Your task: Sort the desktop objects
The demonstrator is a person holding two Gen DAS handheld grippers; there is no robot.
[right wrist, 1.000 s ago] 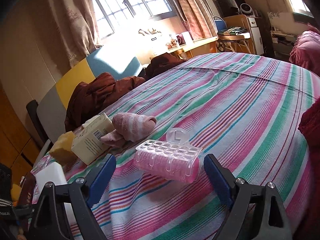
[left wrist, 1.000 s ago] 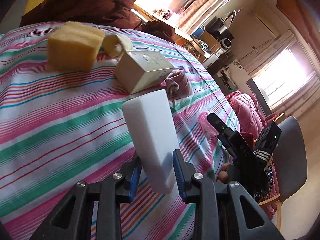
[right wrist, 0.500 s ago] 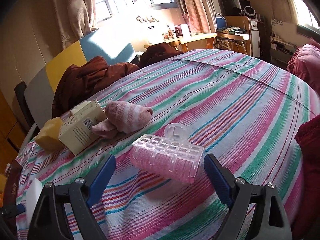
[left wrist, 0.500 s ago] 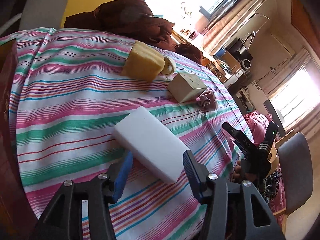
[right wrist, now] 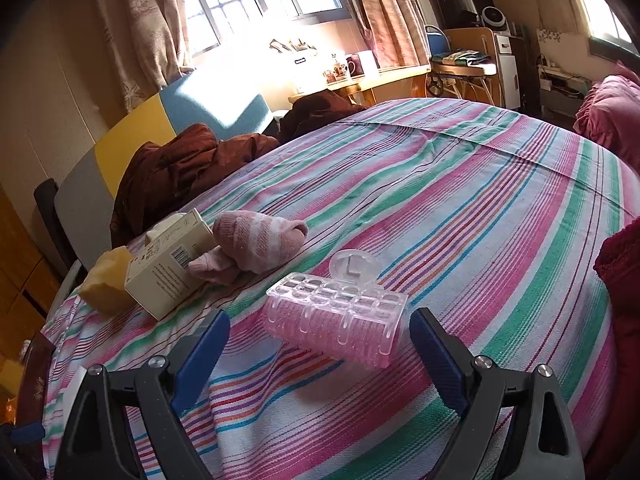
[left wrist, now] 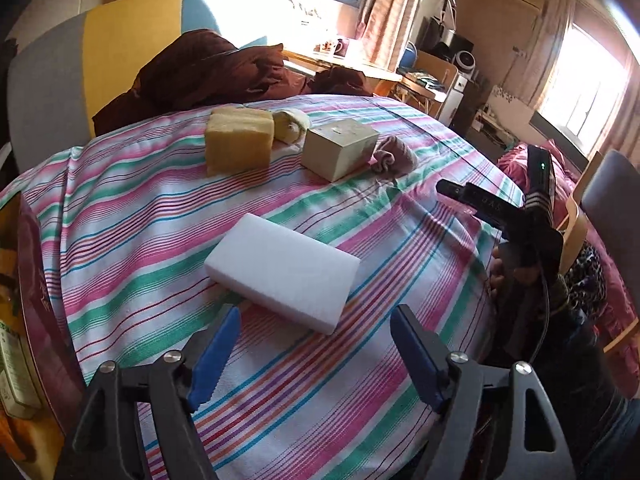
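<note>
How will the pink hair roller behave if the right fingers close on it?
The pink hair roller is a cylinder lying on its side, so it may roll if nudged. Its clear clip shell looks hard and smooth, possibly slippery. It probably weighs little.

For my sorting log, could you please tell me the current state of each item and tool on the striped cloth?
White rectangular foam block: lying flat, free.
Pink plastic hair roller: on its side, ungripped.
Cream cardboard box: lying tilted.
Pink striped sock: rolled up.
Left tool: open.
Right tool: open.
</note>
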